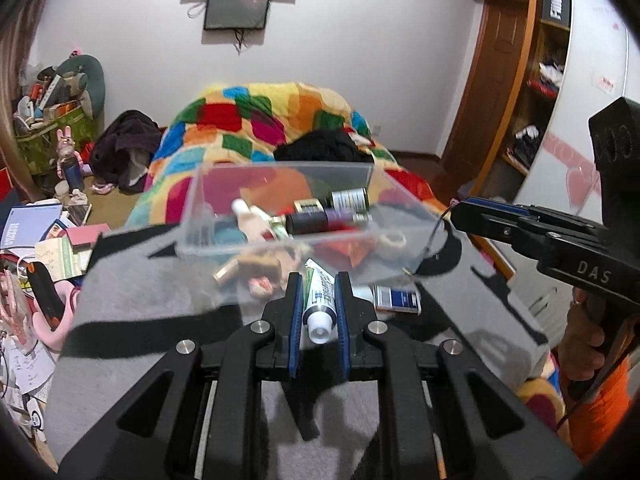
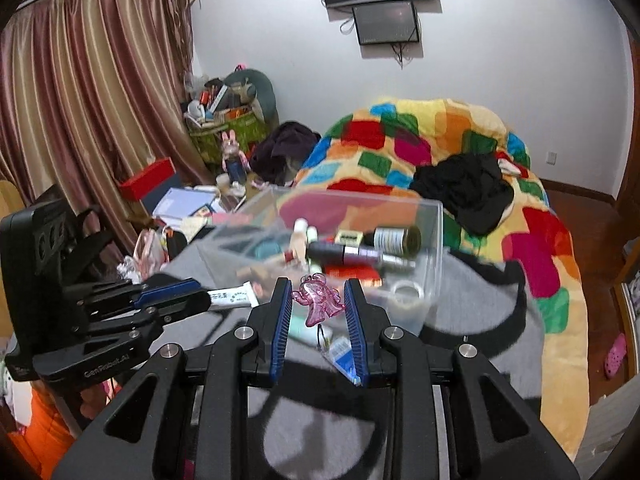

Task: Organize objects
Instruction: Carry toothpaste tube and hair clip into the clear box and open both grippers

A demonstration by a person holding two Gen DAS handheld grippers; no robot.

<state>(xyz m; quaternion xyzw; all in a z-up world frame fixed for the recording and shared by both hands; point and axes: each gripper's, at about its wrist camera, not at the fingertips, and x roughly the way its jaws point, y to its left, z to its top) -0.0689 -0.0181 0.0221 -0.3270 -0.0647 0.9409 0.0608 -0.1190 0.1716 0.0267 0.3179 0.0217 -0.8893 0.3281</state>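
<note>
The white tube (image 1: 319, 300) sits clamped between the left gripper (image 1: 319, 300) pads, cap end toward the camera, right in front of the clear bin (image 1: 276, 204). The right gripper (image 2: 318, 300) pinches a pink charm (image 2: 318, 300) at the bin's near edge. The bin holds bottles (image 2: 394, 240) and a tape roll (image 2: 406, 294) and rests on a grey blanket (image 1: 140, 300). A patchwork quilt (image 2: 440, 140) is piled behind.

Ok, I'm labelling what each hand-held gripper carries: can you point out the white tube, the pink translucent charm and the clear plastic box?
White squeeze tube with green print (image 1: 319, 304): left wrist view, on its body.
Pink translucent figure charm (image 2: 318, 300): right wrist view, on its middle.
Clear plastic box (image 1: 276, 167): left wrist view, on its far rim.
</note>
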